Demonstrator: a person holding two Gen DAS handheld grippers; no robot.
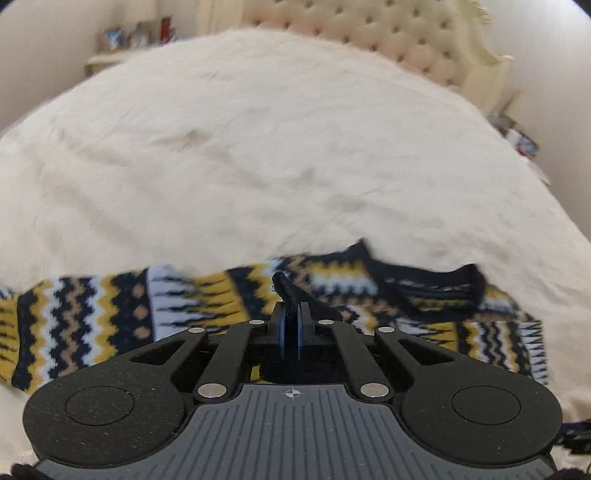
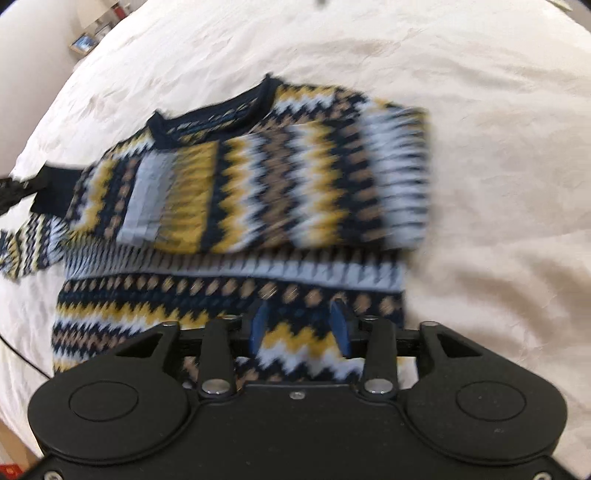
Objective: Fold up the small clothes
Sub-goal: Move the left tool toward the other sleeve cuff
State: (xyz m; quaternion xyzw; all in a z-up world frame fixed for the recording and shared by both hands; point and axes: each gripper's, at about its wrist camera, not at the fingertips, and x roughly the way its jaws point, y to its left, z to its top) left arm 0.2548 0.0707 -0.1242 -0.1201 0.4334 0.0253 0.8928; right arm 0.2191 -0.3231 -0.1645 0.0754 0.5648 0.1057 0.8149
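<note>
A small knitted sweater (image 1: 92, 310) (image 2: 258, 192) in navy, yellow, white and tan zigzags lies spread on the white bedcover (image 1: 258, 147) (image 2: 480, 184). In the right wrist view its navy collar (image 2: 218, 114) points away and one sleeve lies folded across the chest. My left gripper (image 1: 291, 317) is shut on a dark navy edge of the sweater (image 1: 286, 290), which sticks up between its pads. My right gripper (image 2: 300, 317) hovers over the lower body of the sweater. Its blue fingers (image 2: 260, 326) stand apart, with the knit showing in the gap and not pinched.
A cream tufted headboard (image 1: 369, 33) rises at the far end of the bed. A low shelf with picture frames (image 1: 122, 37) (image 2: 85, 42) stands by the wall beyond the bed's far corner. Boxes and clutter (image 1: 521, 140) sit off the bed's right side.
</note>
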